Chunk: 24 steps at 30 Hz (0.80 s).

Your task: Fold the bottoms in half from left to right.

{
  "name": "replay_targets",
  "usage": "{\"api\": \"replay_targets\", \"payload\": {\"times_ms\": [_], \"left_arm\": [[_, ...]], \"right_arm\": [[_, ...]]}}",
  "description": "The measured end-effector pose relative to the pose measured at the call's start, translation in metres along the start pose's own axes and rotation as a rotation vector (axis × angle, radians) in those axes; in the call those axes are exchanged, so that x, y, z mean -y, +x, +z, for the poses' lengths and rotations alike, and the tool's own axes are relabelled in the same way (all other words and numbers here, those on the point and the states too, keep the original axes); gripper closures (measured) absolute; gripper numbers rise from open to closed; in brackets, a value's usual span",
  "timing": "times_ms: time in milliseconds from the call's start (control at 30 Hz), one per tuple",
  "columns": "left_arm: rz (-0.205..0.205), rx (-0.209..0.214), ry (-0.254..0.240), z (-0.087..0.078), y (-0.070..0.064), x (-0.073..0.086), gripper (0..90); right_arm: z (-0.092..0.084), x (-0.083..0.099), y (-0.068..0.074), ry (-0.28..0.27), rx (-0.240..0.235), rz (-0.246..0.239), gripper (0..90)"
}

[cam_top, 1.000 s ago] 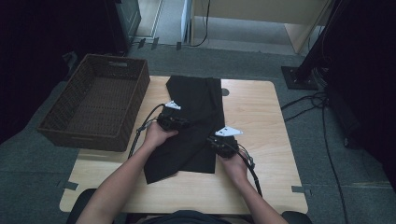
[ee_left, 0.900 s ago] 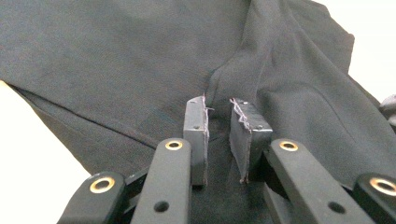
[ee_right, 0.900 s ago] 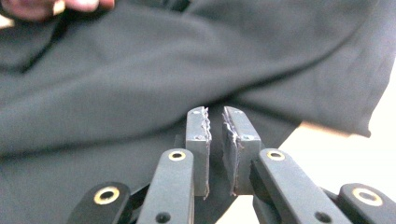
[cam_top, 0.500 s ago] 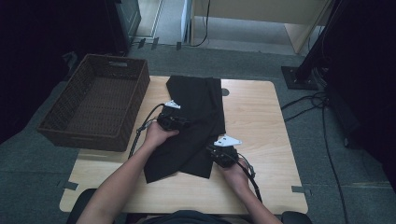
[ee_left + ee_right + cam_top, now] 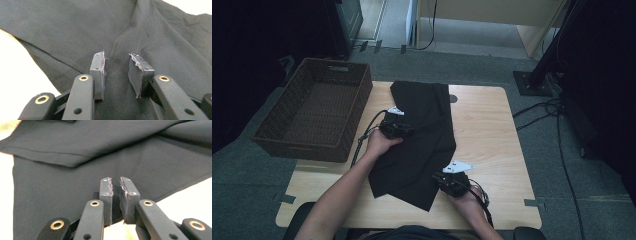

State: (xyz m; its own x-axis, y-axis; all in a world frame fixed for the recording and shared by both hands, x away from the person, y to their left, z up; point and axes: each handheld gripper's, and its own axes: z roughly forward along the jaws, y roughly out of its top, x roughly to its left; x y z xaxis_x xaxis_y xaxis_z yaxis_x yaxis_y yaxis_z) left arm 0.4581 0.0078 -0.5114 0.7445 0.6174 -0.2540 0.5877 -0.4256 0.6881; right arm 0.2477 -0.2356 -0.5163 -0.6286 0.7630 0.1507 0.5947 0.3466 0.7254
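Now left gripper [image 5: 116,75] jaws just opened, fabric released; right gripper [image 5: 115,200] pinching black garment [image 5: 422,145] hem, dragged nearer table [image 5: 492,130] front edge; fold underway.

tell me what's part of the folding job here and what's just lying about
In the job:
black garment
left gripper, jaws apart over the cloth
right gripper, nearly closed at the garment's edge

Lying about:
wicker basket
floor cables
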Motion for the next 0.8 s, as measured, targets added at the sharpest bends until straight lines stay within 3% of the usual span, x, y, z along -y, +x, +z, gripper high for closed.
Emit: {"api": "replay_targets", "payload": {"times_ms": [100, 233, 433, 667, 800], "left_arm": [[-0.001, 0.002, 0.003, 0.000, 0.000, 0.000, 66.4], [0.007, -0.003, 0.008, 0.000, -0.001, 0.000, 67.0], [0.010, -0.004, 0.009, -0.001, -0.001, 0.000, 67.6], [0.012, 0.001, 0.011, -0.001, 0.000, 0.000, 68.0], [0.015, -0.001, 0.010, -0.001, 0.000, 0.001, 68.6]], "right_arm": [[0.001, -0.004, 0.001, -0.005, 0.007, -0.019, 76.0], [0.007, -0.014, -0.005, -0.036, 0.011, -0.010, 71.8], [0.029, -0.036, -0.017, -0.047, 0.055, -0.013, 70.7], [0.034, -0.032, -0.018, -0.039, 0.055, 0.001, 70.2], [0.024, -0.022, -0.014, -0.030, 0.050, -0.038, 70.6]]}}
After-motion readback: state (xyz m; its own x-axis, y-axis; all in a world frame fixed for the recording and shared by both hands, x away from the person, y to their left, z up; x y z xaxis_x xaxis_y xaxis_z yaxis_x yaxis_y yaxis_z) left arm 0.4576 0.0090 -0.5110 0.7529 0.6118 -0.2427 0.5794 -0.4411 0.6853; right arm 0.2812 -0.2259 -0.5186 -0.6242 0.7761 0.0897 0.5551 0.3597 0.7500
